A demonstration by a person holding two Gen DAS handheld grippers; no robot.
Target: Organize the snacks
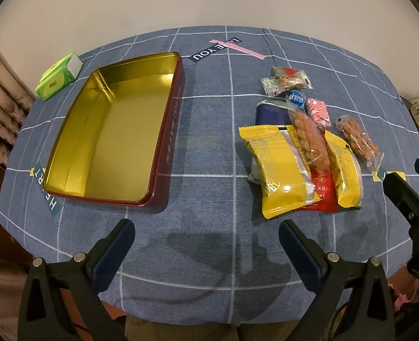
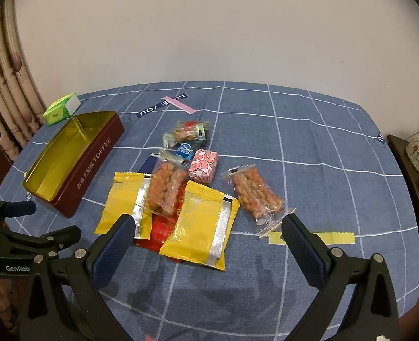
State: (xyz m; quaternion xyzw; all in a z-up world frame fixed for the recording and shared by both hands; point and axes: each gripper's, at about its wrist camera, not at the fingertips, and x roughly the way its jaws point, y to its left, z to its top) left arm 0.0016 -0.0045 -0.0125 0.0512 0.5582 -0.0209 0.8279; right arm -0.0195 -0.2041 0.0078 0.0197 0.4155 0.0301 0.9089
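So the red toffee tin sits open on the left side of the left wrist view, gold inside and nothing in it, lying on the blue checked tablecloth. The snacks are all in a loose pile right of centre, well apart from the tin: two yellow packets nearest the camera, a red packet poking out from under them, a clear bag of twisted fried snacks lying across the top, and a second clear bag off on its own toward the right. Behind those there's a pink patterned wrapped piece, a small blue round-label thing, a dark blue packet and a clear candy wrapper at the back. A green tissue pack is in the upper left, just beside the tin's far corner. The left gripper hovers over bare cloth at the bottom of its frame, jaws spread wide, holding nothing. The right gripper is spread wide too, empty, with the nearest yellow packet showing between its fingers in its own view.
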